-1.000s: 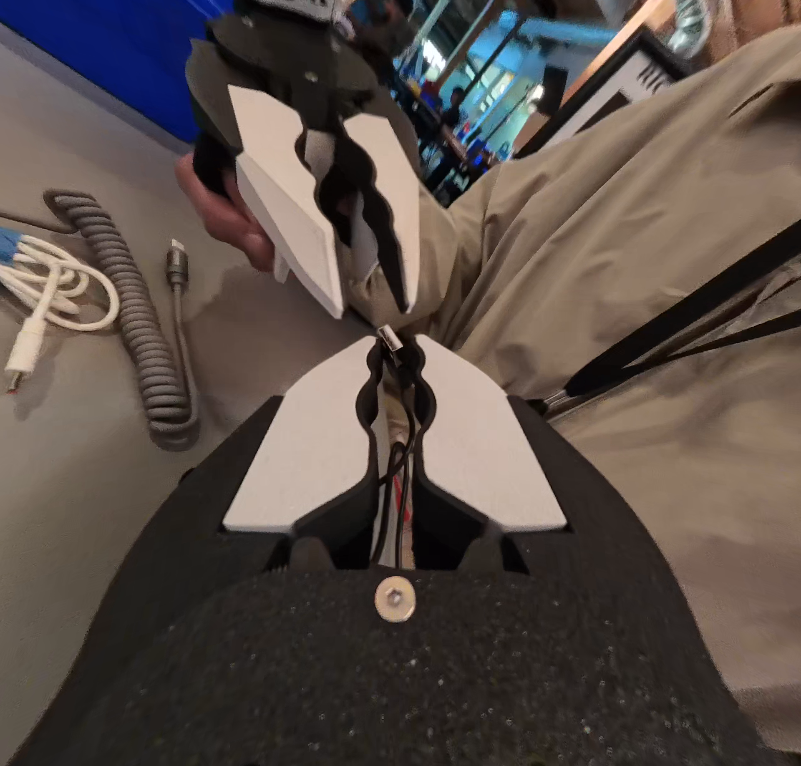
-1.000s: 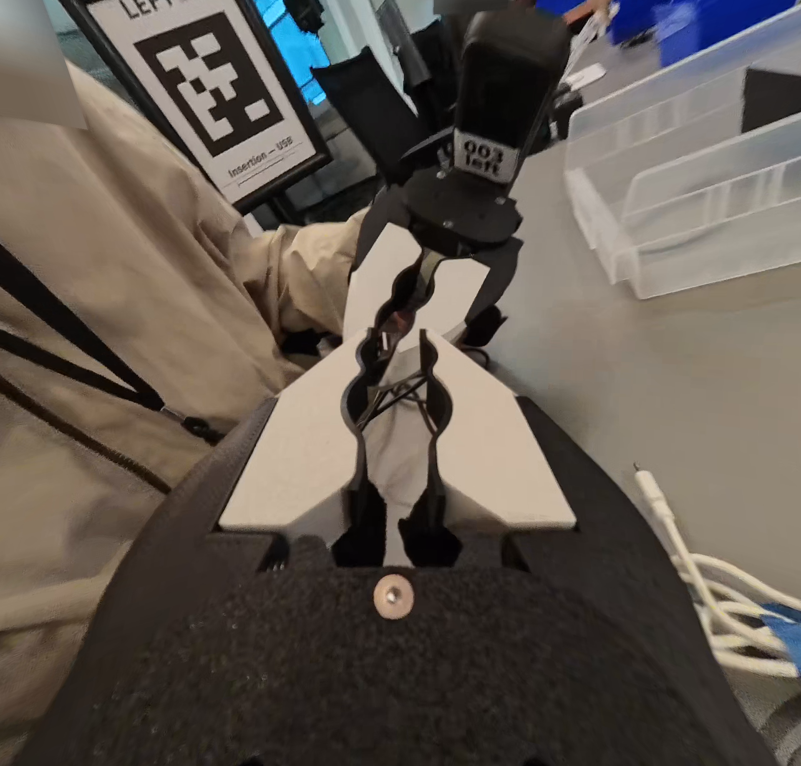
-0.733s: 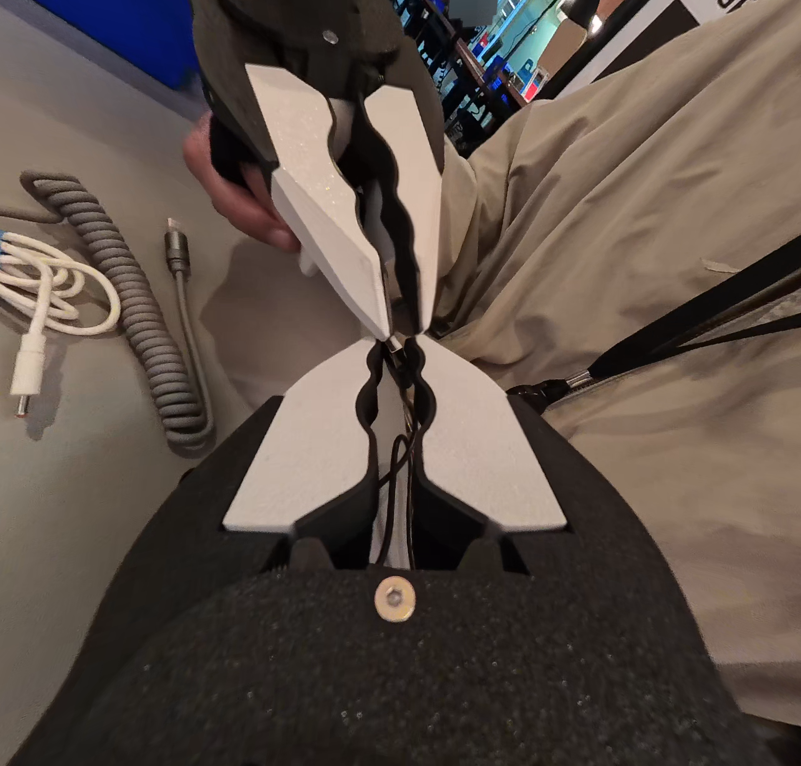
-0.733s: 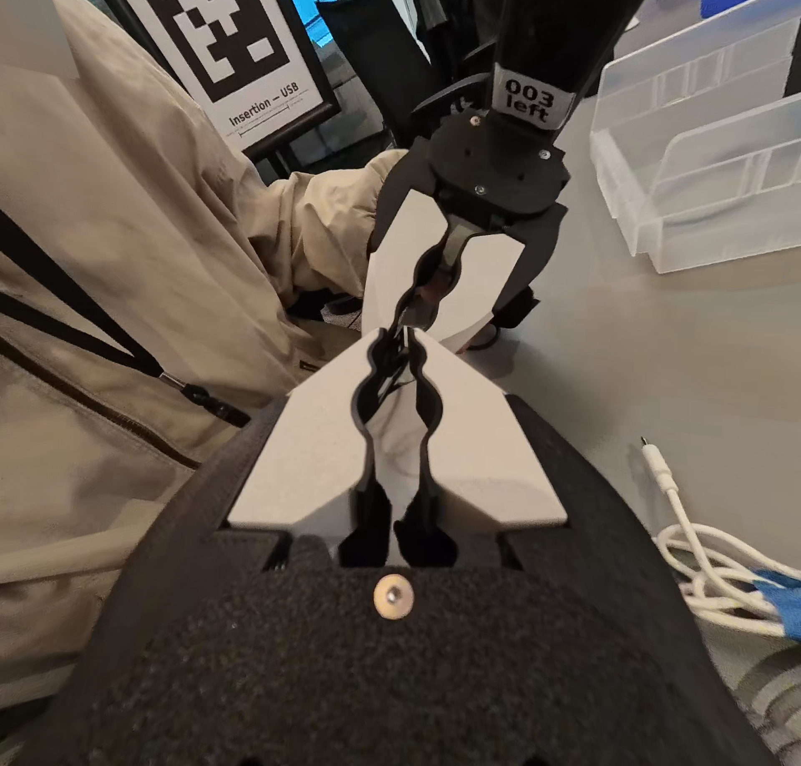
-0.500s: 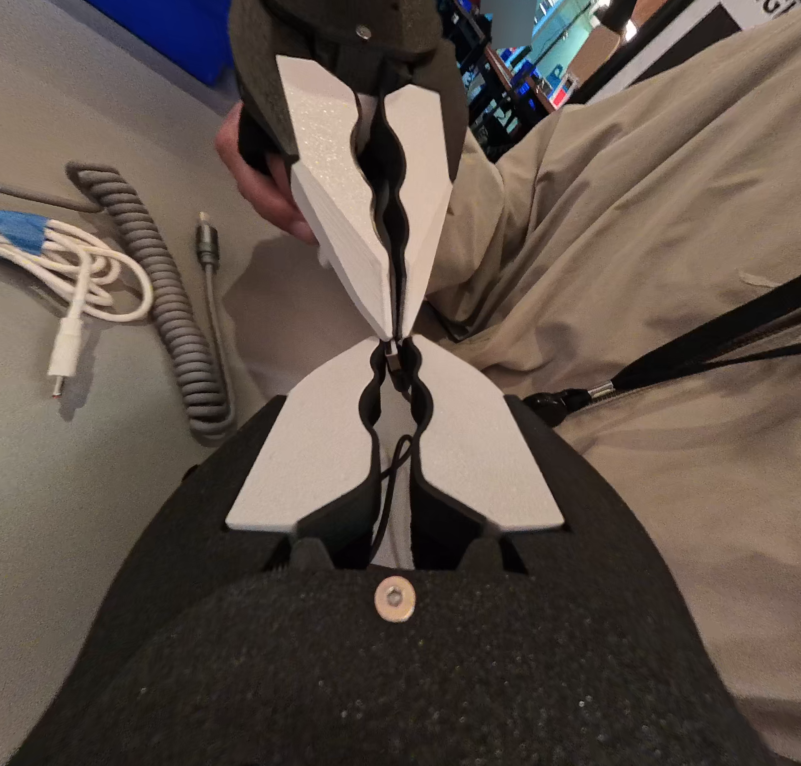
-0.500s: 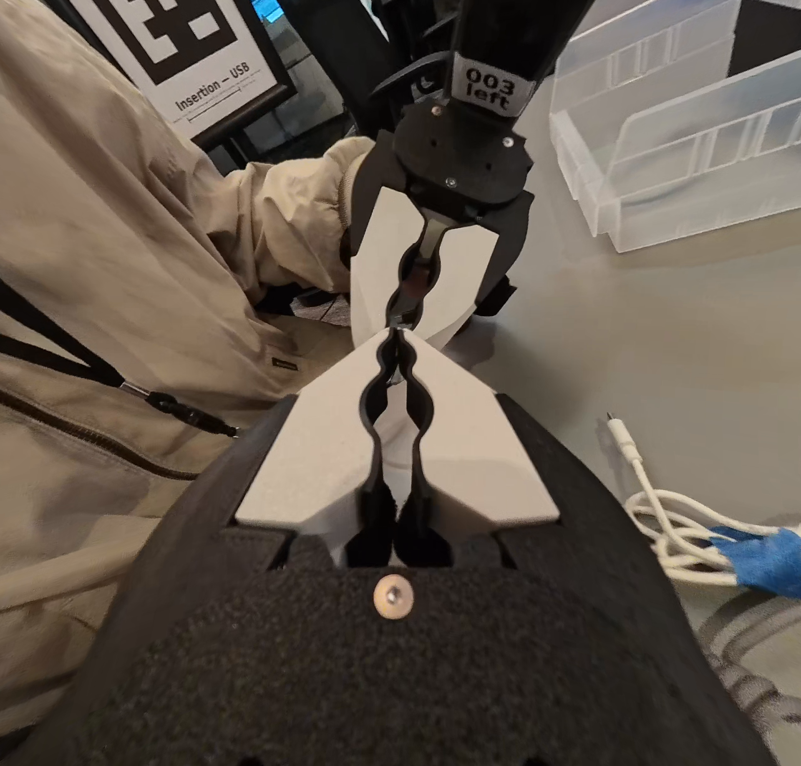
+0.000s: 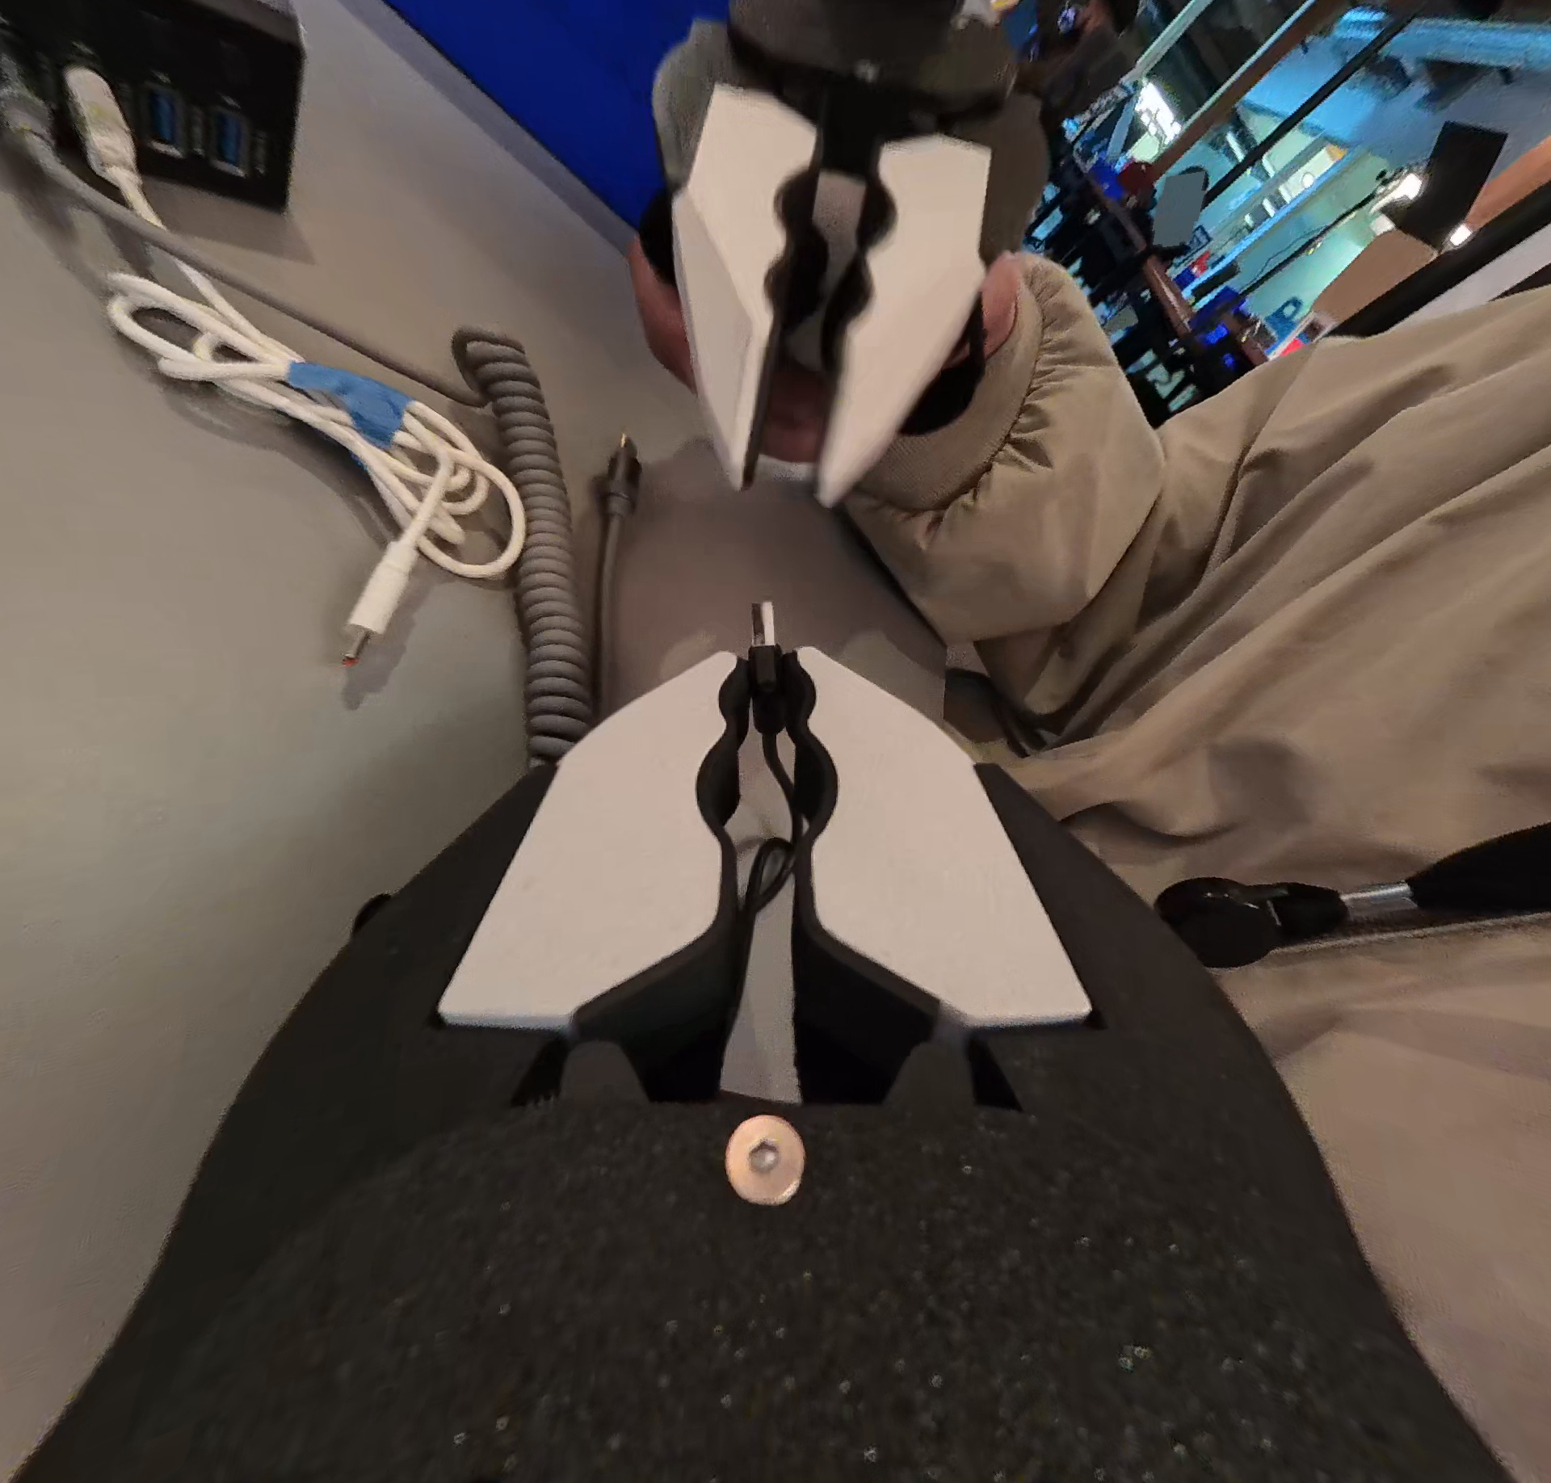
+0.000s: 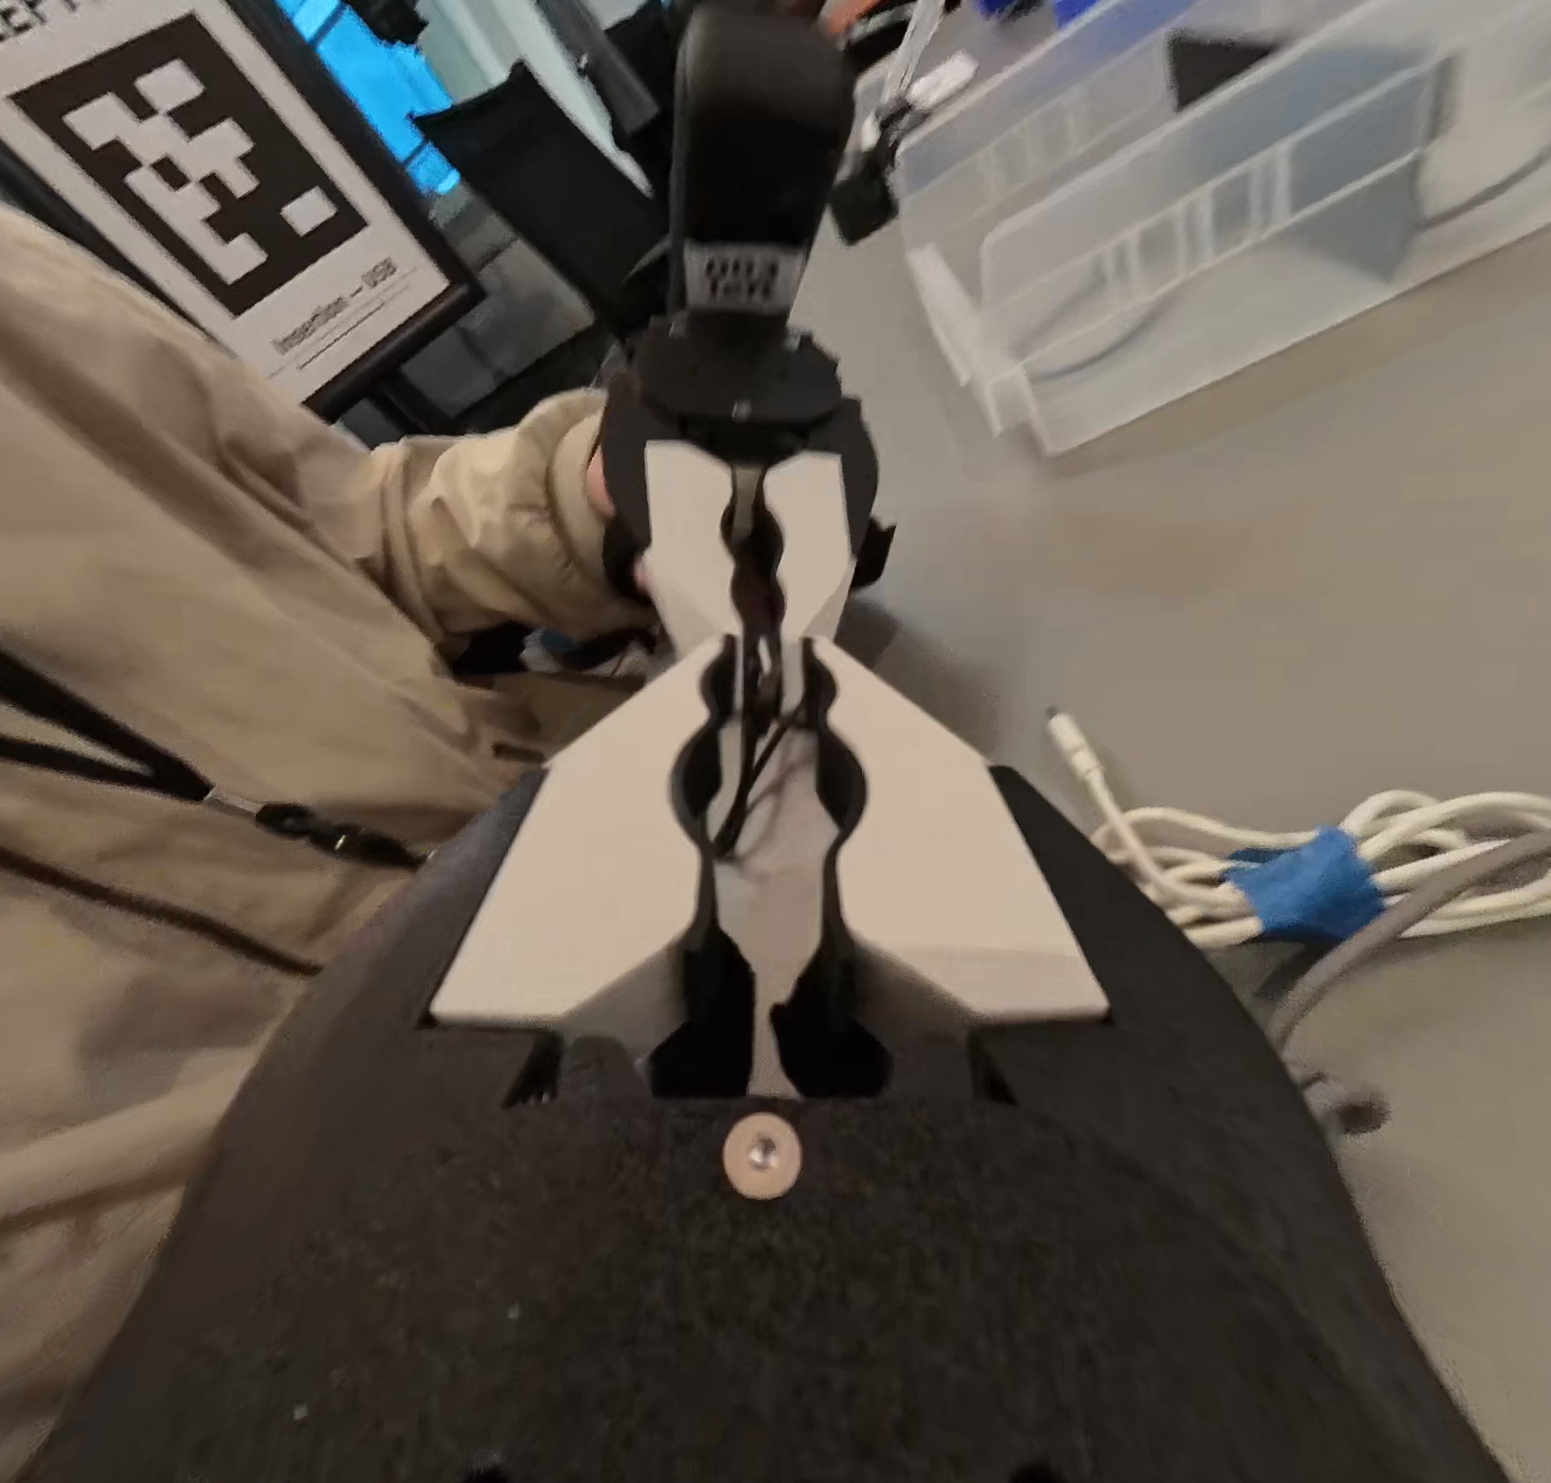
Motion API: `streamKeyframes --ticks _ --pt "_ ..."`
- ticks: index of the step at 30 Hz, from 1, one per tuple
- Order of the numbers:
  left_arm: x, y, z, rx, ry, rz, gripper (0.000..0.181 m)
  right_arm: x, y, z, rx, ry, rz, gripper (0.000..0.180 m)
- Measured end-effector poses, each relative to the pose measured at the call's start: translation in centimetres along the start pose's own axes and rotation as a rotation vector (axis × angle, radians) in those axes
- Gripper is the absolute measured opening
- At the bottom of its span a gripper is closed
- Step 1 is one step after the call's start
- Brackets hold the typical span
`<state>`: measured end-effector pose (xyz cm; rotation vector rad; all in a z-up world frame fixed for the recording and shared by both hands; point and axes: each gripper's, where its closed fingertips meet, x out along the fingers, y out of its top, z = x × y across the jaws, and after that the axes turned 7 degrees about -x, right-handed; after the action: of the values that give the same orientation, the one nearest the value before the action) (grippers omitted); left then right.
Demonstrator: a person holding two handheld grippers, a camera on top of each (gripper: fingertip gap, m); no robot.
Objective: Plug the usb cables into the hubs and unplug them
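The left gripper (image 7: 764, 660) is pinching a thin black USB cable (image 7: 776, 780), its fingers clamped on the plug, silver tip poking out. The right gripper (image 7: 785, 486), just beyond the plug, is holding its fingers slightly apart, gripping nothing.

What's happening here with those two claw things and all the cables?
A person in a tan jacket holds a hand-held gripper in each hand. The left hand-held gripper is shut on a thin black USB cable, its metal plug poking out past the fingertips. The right hand-held gripper faces it, slightly open and empty, with a gap between the two. A white cable and a grey coiled cable lie on the table; a black hub sits at the far edge.
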<state>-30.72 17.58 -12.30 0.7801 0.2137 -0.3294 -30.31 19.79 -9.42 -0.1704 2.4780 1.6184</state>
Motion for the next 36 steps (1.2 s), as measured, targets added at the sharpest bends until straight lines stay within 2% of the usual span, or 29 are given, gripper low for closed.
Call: streamKeyframes --ticks 1,2,8,11,14,15,16,19,21,24,31,33,35,36 --pt "-0.3 0.2 0.0 0.002 -0.005 0.009 0.007 0.1 -0.8 -0.1 0.020 0.015 -0.041 0.022" --pt "-0.5 0.3 -0.1 0.008 -0.003 0.013 0.007 0.2 -1.5 0.1 0.018 0.010 -0.074 0.021" --pt "0.0 -0.3 1.1 0.085 -0.025 -0.033 0.007 1.8 -1.8 -0.9 -0.019 0.045 -0.098 0.014" --pt "0.2 -0.5 0.9 0.080 -0.013 -0.044 0.007 2.0 -2.0 -1.3 -0.022 0.060 -0.112 0.004" --pt "-0.3 0.7 0.1 0.069 0.043 0.044 0.008 1.8 -1.2 -0.3 -0.016 -0.002 -0.078 0.004" --pt "-0.7 1.4 -0.6 0.078 0.102 0.091 0.014 1.6 -0.7 0.5 0.021 -0.035 -0.047 0.004" --pt "-1.2 2.1 -1.7 0.110 0.199 0.138 0.027 1.1 -0.2 1.6 0.070 -0.079 -0.005 0.004" --pt "-2.5 3.8 -3.5 0.355 0.478 0.254 0.068 -0.7 1.8 4.6 0.282 -0.204 0.214 0.003" --pt "-2.6 4.5 -3.7 0.507 0.620 0.282 0.072 -1.4 2.9 4.9 0.406 -0.184 0.361 0.003" --pt "-2.4 5.6 -2.9 0.637 0.726 0.335 0.062 -1.7 4.5 4.1 0.533 -0.087 0.529 0.003" --pt "-2.7 7.0 -0.9 0.822 0.791 0.428 0.055 -0.8 4.9 2.8 0.749 0.118 0.686 0.003" --pt "-3.2 7.3 -0.6 0.843 0.825 0.460 0.044 -0.6 4.9 2.9 0.785 0.138 0.717 0.003" --pt "-3.7 7.5 -0.1 0.876 0.839 0.483 0.013 -0.3 5.1 2.5 0.806 0.180 0.726 0.003" --pt "-3.9 7.6 0.1 0.884 0.838 0.495 0.007 -0.3 5.1 2.4 0.811 0.193 0.732 0.003"
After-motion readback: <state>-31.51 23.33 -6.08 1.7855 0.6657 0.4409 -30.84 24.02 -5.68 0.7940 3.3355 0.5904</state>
